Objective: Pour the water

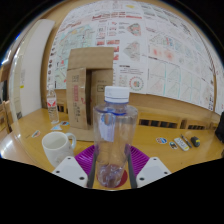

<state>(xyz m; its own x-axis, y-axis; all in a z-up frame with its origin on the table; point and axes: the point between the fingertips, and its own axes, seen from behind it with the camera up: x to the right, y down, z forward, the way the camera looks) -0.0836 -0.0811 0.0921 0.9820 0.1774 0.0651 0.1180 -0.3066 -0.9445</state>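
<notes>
A clear plastic water bottle (115,130) with a white cap stands upright between my fingers. My gripper (112,172) is shut on its lower part, and the magenta pads (85,157) press on both sides. The bottle's base shows just above the gripper body. A white mug (57,146) stands on the wooden table (160,160), just ahead of the left finger and to the left of the bottle. The bottle is apart from the mug.
A tall cardboard box (87,88) stands behind the bottle. A second small bottle (52,102) is at the far left. Small items (180,143) lie on the table to the right. A wall with posters (160,50) is behind.
</notes>
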